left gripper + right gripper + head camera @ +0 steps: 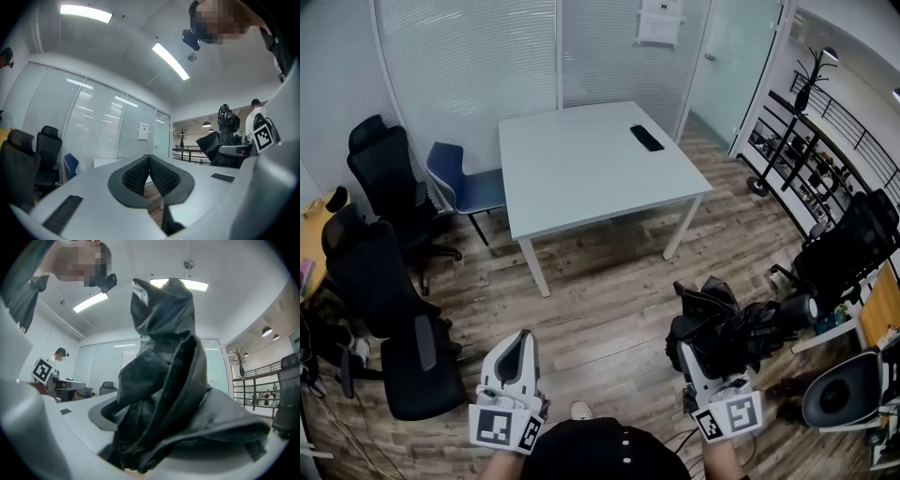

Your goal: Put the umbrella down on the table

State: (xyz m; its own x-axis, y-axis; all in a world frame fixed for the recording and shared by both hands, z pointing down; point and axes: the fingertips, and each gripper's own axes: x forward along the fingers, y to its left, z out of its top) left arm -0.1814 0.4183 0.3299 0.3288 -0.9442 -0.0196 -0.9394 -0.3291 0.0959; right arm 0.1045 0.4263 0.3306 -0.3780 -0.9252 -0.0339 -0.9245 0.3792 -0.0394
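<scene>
A crumpled black folded umbrella [729, 326] hangs over the wood floor at the lower right of the head view, and my right gripper [701, 364] is shut on it. In the right gripper view the umbrella [164, 380] fills the space between the jaws and rises above them. My left gripper [517, 361] is at the lower left, shut with nothing in it; its ribbed pads [140, 176] meet at the tips. The umbrella [224, 136] also shows at the right of the left gripper view. The white table [581, 178] stands ahead, well beyond both grippers.
A small black flat object [647, 138] lies near the table's far right corner. Black office chairs [389, 272] and a blue chair [464, 183] stand to the left. Another black chair [853, 244] and a coat stand [806, 84] are at the right.
</scene>
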